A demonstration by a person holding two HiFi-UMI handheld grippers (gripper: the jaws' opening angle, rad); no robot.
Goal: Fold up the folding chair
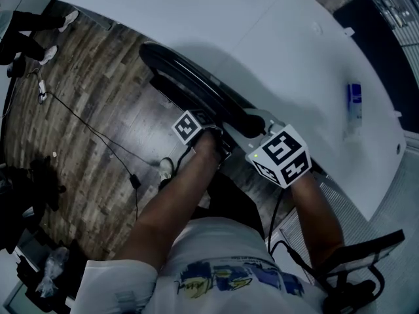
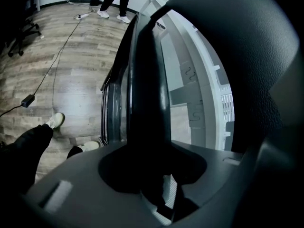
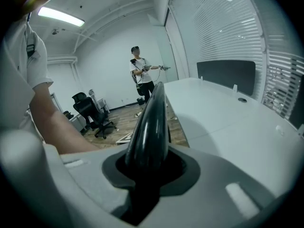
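left gripper (image 2: 160, 196): jaws apart around the black edge of the folding chair (image 1: 196, 87). A sliver of light shows beside that edge inside the slot, so the pads do not pinch it.
right gripper (image 3: 145, 186): jaws clamped on the chair's glossy black rim, which fills the slot and rises straight ahead of the camera.
marker cubes: left cube (image 1: 188, 127) and right cube (image 1: 283, 154) sit side by side at the near end of the chair.
forearms: left forearm (image 1: 173, 201) and right forearm (image 1: 321, 208) reach forward to the cubes.
chair position: seen edge-on in the head view, a long dark curve running up and left away from both grippers. It stands on the floor just beside the table edge.
table (image 1: 294, 44): white, to the right of the chair. A small blue-and-white item (image 1: 354, 103) lies on it, well apart from the grippers.
floor (image 1: 85, 97): wood pattern, with a thin black cable (image 1: 98, 133) trailing across it.
background: a second person (image 3: 141, 70) stands past the table's far end. An office chair (image 3: 90, 110) is near the wall, and blinds (image 3: 228, 27) are on the right.
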